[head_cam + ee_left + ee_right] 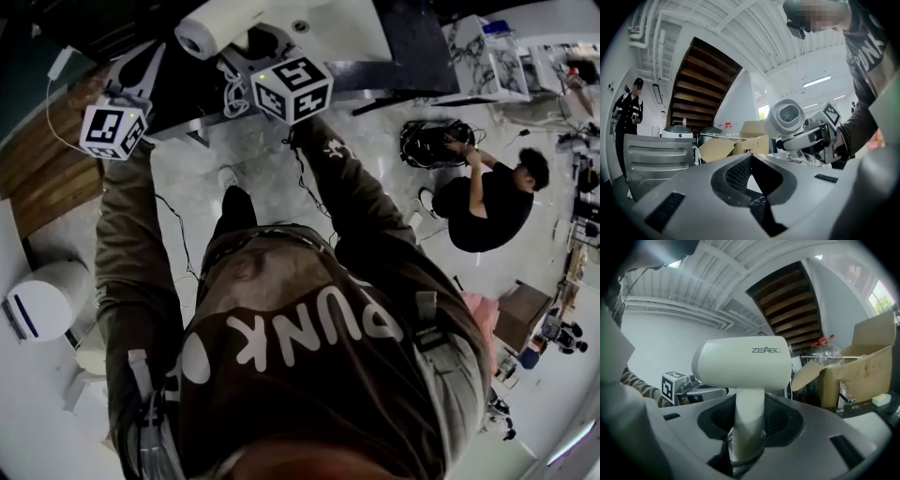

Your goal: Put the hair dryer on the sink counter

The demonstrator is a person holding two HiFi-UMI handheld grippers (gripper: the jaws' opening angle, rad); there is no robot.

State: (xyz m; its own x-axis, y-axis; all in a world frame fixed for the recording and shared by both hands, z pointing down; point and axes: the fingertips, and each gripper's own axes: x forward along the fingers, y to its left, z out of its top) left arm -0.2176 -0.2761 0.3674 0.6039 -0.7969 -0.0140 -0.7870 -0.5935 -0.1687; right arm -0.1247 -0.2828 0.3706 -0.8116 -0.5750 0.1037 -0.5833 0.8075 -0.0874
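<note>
Dark counter (412,47) ahead, right gripper (749,427) at its near edge — jaws pinching the handle of the hair dryer (743,363) — left gripper (750,157) beside, jaws pressed together, empty.

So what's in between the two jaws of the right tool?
The white hair dryer: its handle stands upright between the jaws of the right tool, which grip it. The right gripper view shows this.

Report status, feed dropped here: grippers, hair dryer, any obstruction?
Right gripper shut on white plastic hair dryer handle, dryer upright. Left gripper shut, empty. Open brown cardboard box behind chrome faucet ahead.
</note>
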